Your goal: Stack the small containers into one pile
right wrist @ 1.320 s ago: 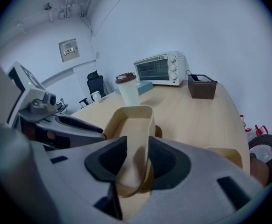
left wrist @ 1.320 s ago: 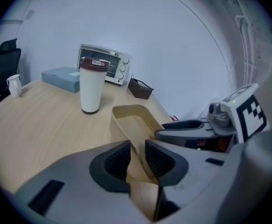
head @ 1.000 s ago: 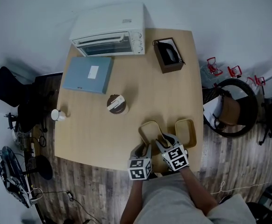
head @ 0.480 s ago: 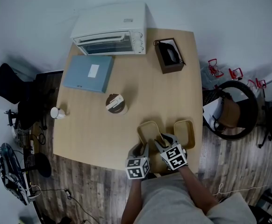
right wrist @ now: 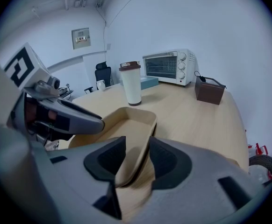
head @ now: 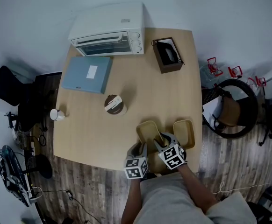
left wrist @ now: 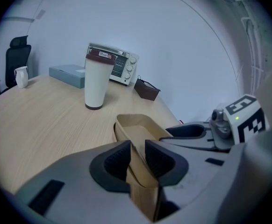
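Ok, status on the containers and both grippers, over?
Left gripper shut on the left container's wall. Right gripper open, straddling its opposite wall. Right container beside it, not stacked. Tumbler well clear.

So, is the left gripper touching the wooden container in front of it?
Touching. The left gripper view shows the left gripper shut on the near wall of the container, both pads against it.

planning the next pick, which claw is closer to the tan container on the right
Right. The right claw straddles the right wall of the neighbouring container, just beside the right-hand container; the left claw is on that neighbour's far left wall.
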Available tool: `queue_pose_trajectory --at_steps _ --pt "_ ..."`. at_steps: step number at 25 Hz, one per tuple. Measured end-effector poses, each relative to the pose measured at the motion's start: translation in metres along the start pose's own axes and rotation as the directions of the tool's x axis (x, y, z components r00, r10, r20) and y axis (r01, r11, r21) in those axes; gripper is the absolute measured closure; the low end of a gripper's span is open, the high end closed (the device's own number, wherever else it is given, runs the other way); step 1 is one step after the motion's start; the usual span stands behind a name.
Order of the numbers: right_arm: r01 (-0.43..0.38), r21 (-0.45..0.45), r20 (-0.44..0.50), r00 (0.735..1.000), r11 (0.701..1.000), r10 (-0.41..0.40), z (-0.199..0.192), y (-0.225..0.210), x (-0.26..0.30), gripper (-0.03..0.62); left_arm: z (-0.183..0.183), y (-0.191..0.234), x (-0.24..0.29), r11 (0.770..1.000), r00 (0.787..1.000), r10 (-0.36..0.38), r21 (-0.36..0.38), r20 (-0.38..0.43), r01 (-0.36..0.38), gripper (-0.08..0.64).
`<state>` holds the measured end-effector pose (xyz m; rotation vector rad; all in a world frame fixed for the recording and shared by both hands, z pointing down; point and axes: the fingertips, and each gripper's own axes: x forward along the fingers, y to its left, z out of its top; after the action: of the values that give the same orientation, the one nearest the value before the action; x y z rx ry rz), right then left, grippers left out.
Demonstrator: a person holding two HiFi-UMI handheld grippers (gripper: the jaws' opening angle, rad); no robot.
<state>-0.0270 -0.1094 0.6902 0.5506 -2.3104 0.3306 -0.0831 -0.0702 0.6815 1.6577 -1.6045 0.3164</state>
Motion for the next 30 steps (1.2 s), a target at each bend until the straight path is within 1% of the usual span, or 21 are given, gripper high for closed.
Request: queue_pose_trajectory --at_steps 4,8,20,26,30 --pt "0.019 -0.035 0.013 1.0 0.999 -0.018 0.002 -0.001 0.001 0.436 -0.001 0.002 0.002 1.0 1.0 0.003 0.006 0.014 -0.003 0.472" --pt "0.039 -0.057 0.02 0.999 0.998 -0.038 0.003 -0.003 0.002 0.442 -0.004 0.003 0.004 1.0 1.0 0.005 0.016 0.01 -0.005 0.477" --pt "0.028 -0.017 -0.013 1.0 0.999 -0.029 -0.005 -0.006 0.004 0.44 -0.012 0.014 0.005 0.999 0.999 0.033 0.015 -0.023 -0.033 0.476" --pt "0.039 0.002 -0.016 0.999 0.999 -0.039 -0.007 -0.009 0.0 0.439 -0.006 0.015 -0.002 0.998 0.998 0.057 0.034 -0.012 -0.057 0.472" --pt "0.057 0.025 -0.002 0.998 0.998 -0.057 -0.006 -0.014 -0.006 0.439 0.001 0.008 -0.005 0.997 0.999 0.049 0.058 0.008 -0.049 0.472"
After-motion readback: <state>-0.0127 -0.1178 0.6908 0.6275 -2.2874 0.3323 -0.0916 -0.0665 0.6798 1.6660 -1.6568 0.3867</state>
